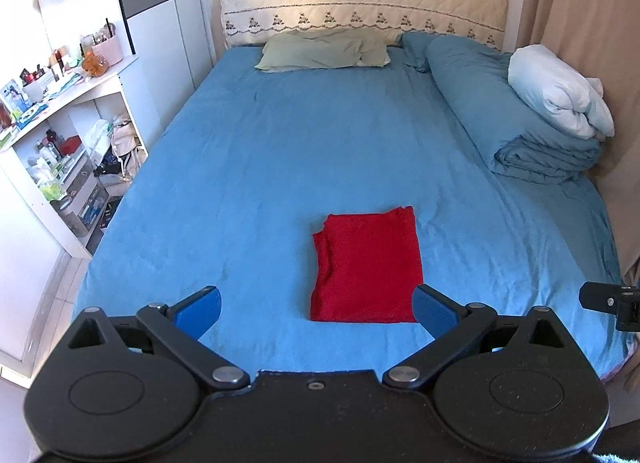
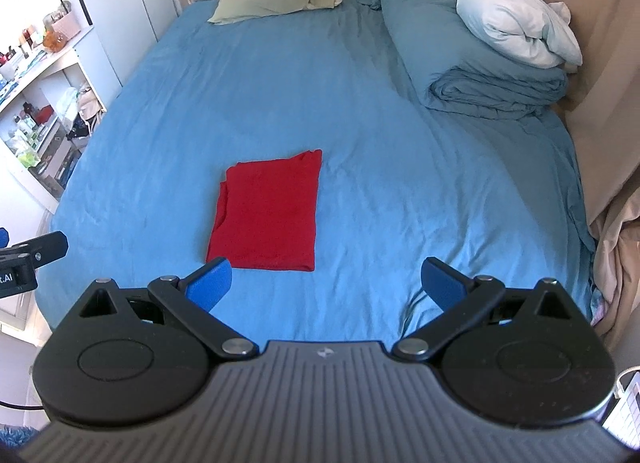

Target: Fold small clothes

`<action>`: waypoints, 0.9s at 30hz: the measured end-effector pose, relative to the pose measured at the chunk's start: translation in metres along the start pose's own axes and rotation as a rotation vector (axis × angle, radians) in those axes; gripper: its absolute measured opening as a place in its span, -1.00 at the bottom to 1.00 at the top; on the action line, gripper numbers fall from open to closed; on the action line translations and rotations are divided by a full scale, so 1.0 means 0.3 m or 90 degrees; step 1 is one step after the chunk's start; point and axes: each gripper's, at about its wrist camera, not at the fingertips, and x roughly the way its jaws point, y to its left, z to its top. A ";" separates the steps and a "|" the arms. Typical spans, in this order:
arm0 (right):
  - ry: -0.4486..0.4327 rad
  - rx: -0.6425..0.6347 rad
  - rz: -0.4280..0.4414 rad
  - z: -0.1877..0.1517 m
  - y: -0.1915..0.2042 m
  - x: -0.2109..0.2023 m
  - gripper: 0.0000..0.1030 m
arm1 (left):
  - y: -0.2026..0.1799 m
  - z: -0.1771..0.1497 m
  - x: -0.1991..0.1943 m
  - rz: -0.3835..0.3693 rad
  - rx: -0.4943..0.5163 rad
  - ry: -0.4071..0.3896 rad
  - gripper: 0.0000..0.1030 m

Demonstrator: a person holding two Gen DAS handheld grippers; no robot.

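Note:
A red garment [image 1: 366,269] lies folded into a flat rectangle on the blue bed sheet [image 1: 280,151] near the foot of the bed. It also shows in the right wrist view [image 2: 266,213]. My left gripper [image 1: 318,313] is open and empty, held above the bed's near edge with the garment's near edge between its blue pads. My right gripper [image 2: 328,283] is open and empty, to the right of the garment; its left pad [image 2: 210,283] sits by the garment's near corner. The right gripper's tip shows at the left view's right edge [image 1: 608,303].
A green pillow [image 1: 324,51] lies at the headboard. A folded blue duvet [image 1: 516,131] with a white pillow [image 1: 560,95] on it fills the right side. White shelves [image 1: 68,151] full of small items stand left of the bed. A beige curtain [image 2: 580,23] hangs at right.

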 end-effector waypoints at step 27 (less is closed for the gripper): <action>-0.012 0.005 -0.005 0.007 0.009 -0.013 1.00 | 0.009 0.007 -0.015 0.000 0.013 -0.012 1.00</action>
